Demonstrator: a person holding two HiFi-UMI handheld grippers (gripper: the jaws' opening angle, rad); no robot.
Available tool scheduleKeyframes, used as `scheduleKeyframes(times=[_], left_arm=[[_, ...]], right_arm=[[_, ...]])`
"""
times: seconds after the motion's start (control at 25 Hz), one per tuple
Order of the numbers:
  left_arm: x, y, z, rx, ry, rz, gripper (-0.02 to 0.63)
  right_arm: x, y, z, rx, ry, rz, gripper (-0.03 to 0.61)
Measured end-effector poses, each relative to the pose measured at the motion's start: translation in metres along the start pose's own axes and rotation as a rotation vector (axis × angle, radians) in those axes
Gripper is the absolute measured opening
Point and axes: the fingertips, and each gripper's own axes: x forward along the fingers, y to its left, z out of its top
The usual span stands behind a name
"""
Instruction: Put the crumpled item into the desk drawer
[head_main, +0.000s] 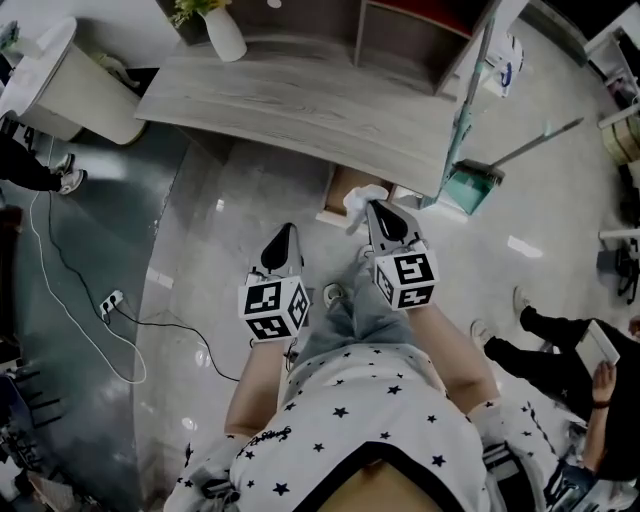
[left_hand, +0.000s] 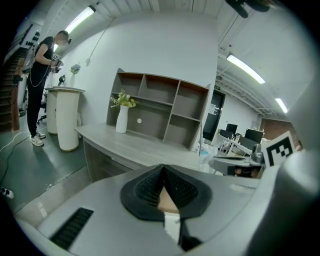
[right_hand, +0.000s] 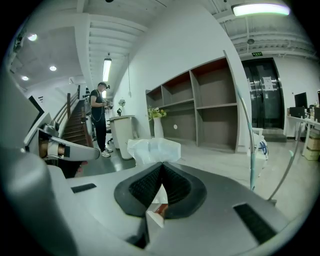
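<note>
Pinching the crumpled item (head_main: 362, 198) (right_hand: 152, 149), the right gripper (head_main: 372, 208) (right_hand: 161, 169) has its jaws closed on white, wrinkled material that puffs out past the tips at 12 o'clock. In the head view the item hangs over the right edge of the drawer (head_main: 340, 188), which sticks out from under the desk (head_main: 300, 100) with its brown inside showing. Whether the item touches the drawer cannot be told.

The left gripper (head_main: 285, 232) (left_hand: 163, 169) sits at 8 o'clock from the drawer, well apart from it. Its jaws are pressed together with nothing between them.

Each gripper carries a cube (head_main: 273, 307) with black-and-white square patterns; these carry no words. A green sign (right_hand: 257, 53) hangs high at 2 o'clock in the right gripper view, its lettering too small to read. No other print is legible.

A white vase (head_main: 224, 32) (left_hand: 121, 119) with flowers stands at the desk's far-left end, at 11 o'clock from the drawer. A dustpan (head_main: 468, 188) rests on the floor at 3 o'clock from the drawer.
</note>
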Motion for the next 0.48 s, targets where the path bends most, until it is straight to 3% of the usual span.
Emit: scheduleKeyframes(times=[0.48], left_arm=[[0.049, -0.002, -0.021, -0.02, 0.047, 0.031, 0.011]], right_arm=[[0.057, -0.05, -0.085, 0.006, 0.163, -0.016, -0.006]])
